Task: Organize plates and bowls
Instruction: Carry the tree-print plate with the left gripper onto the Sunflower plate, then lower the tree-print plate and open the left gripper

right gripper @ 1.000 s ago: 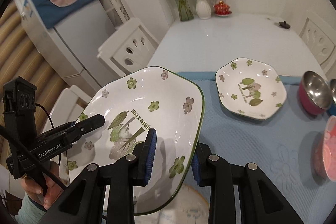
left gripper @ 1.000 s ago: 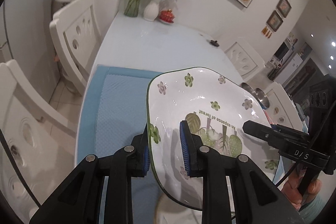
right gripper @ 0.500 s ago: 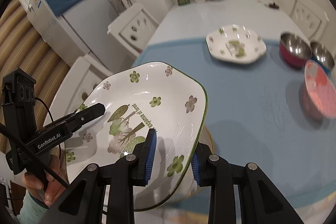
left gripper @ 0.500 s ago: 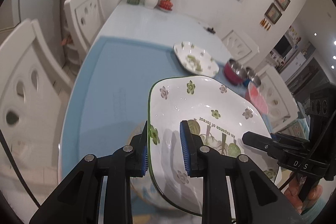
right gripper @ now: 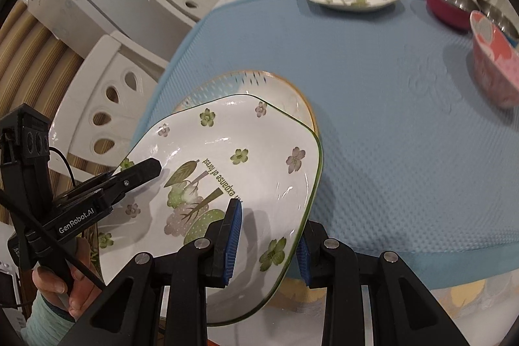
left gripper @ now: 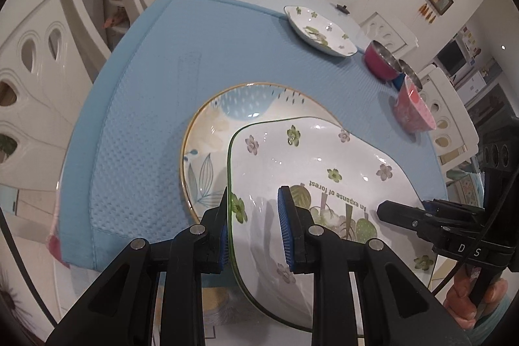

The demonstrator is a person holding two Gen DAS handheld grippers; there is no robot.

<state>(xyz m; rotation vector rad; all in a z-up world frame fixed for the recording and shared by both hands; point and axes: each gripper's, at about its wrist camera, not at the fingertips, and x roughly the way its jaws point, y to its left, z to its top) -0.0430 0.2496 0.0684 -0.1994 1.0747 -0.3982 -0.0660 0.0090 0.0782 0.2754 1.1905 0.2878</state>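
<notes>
Both my grippers, left gripper (left gripper: 254, 224) and right gripper (right gripper: 267, 244), are clamped on opposite rims of the green-flowered plate (left gripper: 311, 171), hovering over the round plate (left gripper: 223, 119) at the table's near edge. If 1 side drops first, it could chip or slide. A second ago we were higher; that plate was barely visible underneath.

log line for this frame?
left gripper: shut on floral plate | right gripper: shut on floral plate | under it: gold-rimmed plate on blue mat
</notes>
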